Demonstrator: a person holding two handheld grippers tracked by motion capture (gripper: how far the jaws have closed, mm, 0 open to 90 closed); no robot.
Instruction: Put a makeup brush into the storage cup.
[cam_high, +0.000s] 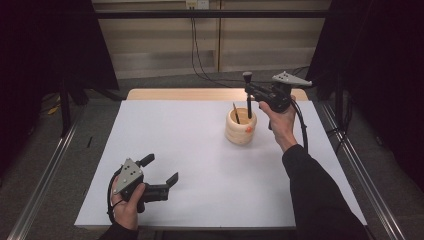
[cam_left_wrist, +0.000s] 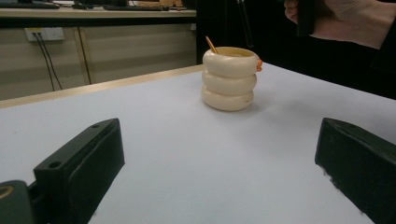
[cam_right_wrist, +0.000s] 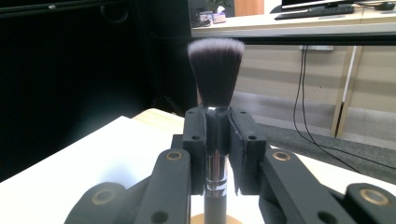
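Note:
A cream holder (cam_high: 240, 128) shaped like stacked rings stands on the white table (cam_high: 200, 170), right of centre; a thin wooden stick (cam_high: 235, 113) leans inside it. My right gripper (cam_high: 248, 93) hovers just above the holder, shut on a makeup brush (cam_high: 248, 95) held upright, bristles up. In the right gripper view the brush (cam_right_wrist: 215, 74) rises between the pads, its dark bristle head above them and its handle dropping toward the holder's rim (cam_right_wrist: 215, 218). My left gripper (cam_high: 160, 170) rests open near the table's front left corner, nothing between its fingers (cam_left_wrist: 79, 163). It faces the holder (cam_left_wrist: 229, 77).
A wooden strip (cam_high: 200, 94) borders the table's far edge. Metal rails (cam_high: 47, 175) run along both sides on the floor. Cables (cam_high: 197, 50) hang down the back wall. Dark curtains stand at the left and right.

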